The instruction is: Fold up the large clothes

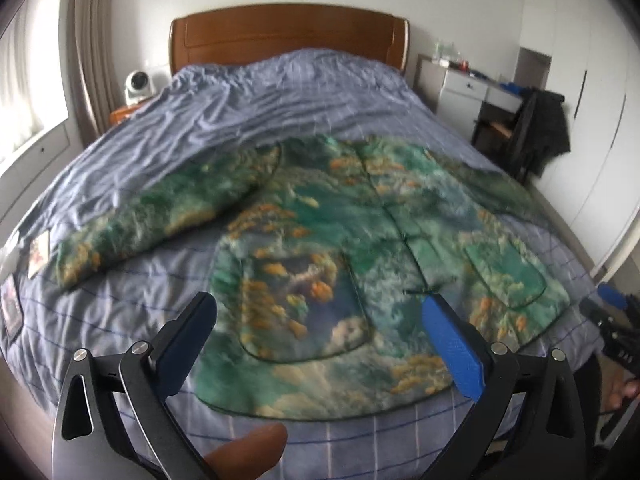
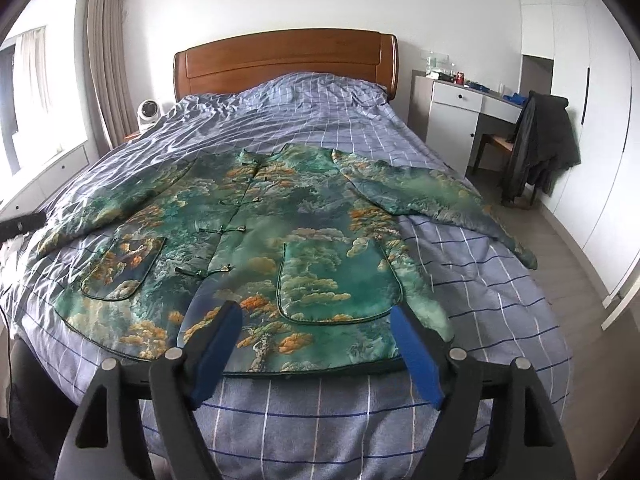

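The green patterned jacket (image 2: 256, 240) lies front-up and spread flat on the checked bed (image 2: 480, 280), sleeves out to both sides, hem near the foot edge. Its quilted satin looks slippery, so a shallow pinch at the hem could slide off or drag the bedcover along. The left tongs (image 1: 320, 328) and right tongs (image 2: 316, 336) both gape wide above the hem, holding nothing.

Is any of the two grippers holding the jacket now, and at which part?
Nothing is held. The left hand-held gripper and right hand-held gripper are both open above the hem of the green jacket.
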A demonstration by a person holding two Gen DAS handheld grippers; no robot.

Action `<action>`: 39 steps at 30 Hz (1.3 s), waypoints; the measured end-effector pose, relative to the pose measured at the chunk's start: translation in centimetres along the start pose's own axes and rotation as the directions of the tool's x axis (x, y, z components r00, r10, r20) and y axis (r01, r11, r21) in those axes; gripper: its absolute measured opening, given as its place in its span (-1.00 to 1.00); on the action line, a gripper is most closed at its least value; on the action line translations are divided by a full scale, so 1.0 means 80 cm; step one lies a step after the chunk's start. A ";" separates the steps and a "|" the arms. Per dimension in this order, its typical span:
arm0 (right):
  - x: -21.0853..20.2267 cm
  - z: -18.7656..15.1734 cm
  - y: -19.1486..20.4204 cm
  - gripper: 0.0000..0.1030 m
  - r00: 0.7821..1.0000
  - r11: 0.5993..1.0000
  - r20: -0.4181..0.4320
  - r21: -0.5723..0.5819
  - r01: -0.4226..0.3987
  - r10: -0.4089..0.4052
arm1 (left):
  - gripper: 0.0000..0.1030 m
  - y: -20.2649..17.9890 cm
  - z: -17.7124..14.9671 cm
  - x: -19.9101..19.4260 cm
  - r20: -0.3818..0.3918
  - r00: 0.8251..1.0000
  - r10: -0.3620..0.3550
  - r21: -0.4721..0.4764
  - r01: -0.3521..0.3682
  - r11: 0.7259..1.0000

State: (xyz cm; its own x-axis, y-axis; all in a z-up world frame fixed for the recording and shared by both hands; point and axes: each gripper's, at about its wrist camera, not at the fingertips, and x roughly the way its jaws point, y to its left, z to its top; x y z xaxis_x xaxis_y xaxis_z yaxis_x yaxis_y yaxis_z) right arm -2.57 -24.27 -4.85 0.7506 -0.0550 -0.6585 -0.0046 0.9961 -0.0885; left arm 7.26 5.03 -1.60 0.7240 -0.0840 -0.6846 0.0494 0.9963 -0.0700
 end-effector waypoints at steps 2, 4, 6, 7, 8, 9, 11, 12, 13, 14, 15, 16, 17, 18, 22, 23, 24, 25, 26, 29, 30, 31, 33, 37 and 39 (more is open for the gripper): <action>0.002 0.000 0.001 0.53 1.000 1.000 -0.005 -0.005 0.001 -0.001 | 0.99 -0.006 -0.007 0.002 -0.007 1.000 -0.006 -0.003 0.006 1.000; 0.002 0.000 0.001 0.53 1.000 1.000 -0.009 -0.007 0.003 -0.003 | 0.99 -0.011 -0.012 0.000 0.016 1.000 0.000 -0.008 0.001 1.000; 0.000 0.000 -0.001 0.56 1.000 1.000 -0.005 -0.003 0.009 -0.009 | 0.99 -0.011 -0.017 -0.002 0.051 0.999 0.006 -0.031 -0.004 1.000; -0.001 0.001 -0.004 0.57 1.000 1.000 -0.002 0.004 0.013 -0.013 | 0.99 -0.012 -0.019 -0.002 0.064 0.998 0.029 -0.043 -0.026 0.999; -0.002 0.001 -0.006 0.58 1.000 1.000 0.001 0.011 0.014 -0.014 | 0.99 -0.013 -0.021 0.000 0.069 0.996 0.052 -0.037 -0.049 0.998; -0.002 0.001 -0.008 0.58 1.000 1.000 0.003 0.018 0.014 -0.014 | 0.99 -0.013 -0.022 0.002 0.072 0.994 0.077 -0.025 -0.075 0.997; -0.003 0.001 -0.010 0.58 1.000 0.999 0.008 0.033 0.010 -0.010 | 0.99 -0.017 -0.026 0.002 0.090 0.987 0.133 0.011 -0.134 0.991; -0.004 0.001 -0.010 0.58 1.000 0.999 0.013 0.040 0.010 -0.011 | 1.00 -0.021 -0.027 0.002 0.104 0.980 0.167 0.034 -0.171 0.985; -0.005 0.001 -0.010 0.58 1.000 0.999 0.020 0.043 0.013 -0.013 | 1.00 -0.021 -0.028 0.001 0.109 0.978 0.177 0.040 -0.183 0.982; -0.008 0.001 -0.009 0.58 0.999 0.999 0.029 0.039 0.012 -0.013 | 1.00 -0.020 -0.029 0.001 0.108 0.978 0.176 0.041 -0.181 0.983; -0.009 0.001 -0.007 0.58 0.999 0.999 0.037 0.032 0.007 -0.008 | 1.00 -0.020 -0.030 0.001 0.100 0.981 0.167 0.043 -0.172 0.984; -0.012 0.000 -0.004 0.58 0.999 1.000 0.047 0.021 -0.003 0.002 | 1.00 -0.019 -0.030 0.002 0.092 0.983 0.161 0.046 -0.166 0.985; -0.014 0.000 -0.001 0.58 0.998 1.000 0.056 0.007 -0.014 0.014 | 1.00 -0.020 -0.031 0.003 0.081 0.984 0.156 0.052 -0.161 0.986; -0.015 -0.001 0.001 0.59 0.998 1.000 0.058 -0.001 -0.015 0.015 | 1.00 -0.020 -0.032 0.006 0.065 0.987 0.150 0.061 -0.154 0.986; -0.012 -0.002 0.014 0.59 0.999 0.999 0.050 -0.045 0.014 -0.012 | 0.99 -0.019 -0.036 0.013 -0.007 0.996 0.084 0.052 -0.083 0.995; -0.010 -0.003 0.017 0.59 0.999 0.998 0.044 -0.057 0.020 -0.018 | 0.99 -0.019 -0.037 0.014 -0.015 0.997 0.075 0.047 -0.074 0.996; -0.009 -0.004 0.020 0.59 0.999 0.998 0.039 -0.068 0.016 -0.014 | 0.99 -0.019 -0.038 0.015 -0.025 0.997 0.068 0.040 -0.067 0.997; -0.008 -0.006 0.021 0.59 0.999 0.997 0.033 -0.077 0.009 -0.007 | 0.99 -0.018 -0.039 0.015 -0.028 0.998 0.060 0.033 -0.059 0.998; -0.007 -0.007 0.022 0.59 1.000 0.997 0.029 -0.080 0.004 -0.002 | 0.99 -0.017 -0.040 0.015 -0.031 0.998 0.054 0.025 -0.054 0.998; -0.005 -0.007 0.018 0.59 1.000 0.998 0.016 -0.068 -0.001 0.002 | 0.99 -0.016 -0.042 0.015 -0.033 0.998 0.057 0.011 -0.057 0.998; -0.004 -0.007 0.015 0.59 1.000 0.998 0.013 -0.060 0.001 -0.001 | 0.99 -0.016 -0.042 0.015 -0.030 0.998 0.058 0.010 -0.057 0.998; -0.003 -0.007 0.011 0.59 1.000 0.999 0.011 -0.047 0.004 -0.004 | 0.99 -0.016 -0.043 0.014 -0.028 0.998 0.061 0.010 -0.061 0.998; -0.003 -0.006 0.004 0.59 1.000 1.000 0.011 -0.029 0.008 -0.008 | 0.99 -0.018 -0.043 0.015 -0.029 0.998 0.062 0.016 -0.061 0.998; -0.005 -0.006 -0.004 0.59 1.000 1.000 0.025 -0.008 0.017 -0.016 | 0.99 -0.016 -0.043 0.016 -0.035 0.999 0.035 -0.001 -0.035 0.999; -0.007 -0.005 -0.006 0.59 0.999 1.000 0.036 -0.006 0.016 -0.016 | 0.99 -0.014 -0.042 0.017 -0.037 0.999 0.008 -0.014 -0.009 1.000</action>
State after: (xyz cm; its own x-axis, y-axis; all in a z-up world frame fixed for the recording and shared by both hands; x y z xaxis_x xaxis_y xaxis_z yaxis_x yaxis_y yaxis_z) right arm -3.22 -24.75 -4.75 0.7739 -0.0685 -0.6295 0.0035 0.9946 -0.1038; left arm 5.88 3.76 -4.87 0.6983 -0.0761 -0.7117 0.0334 0.9967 -0.0738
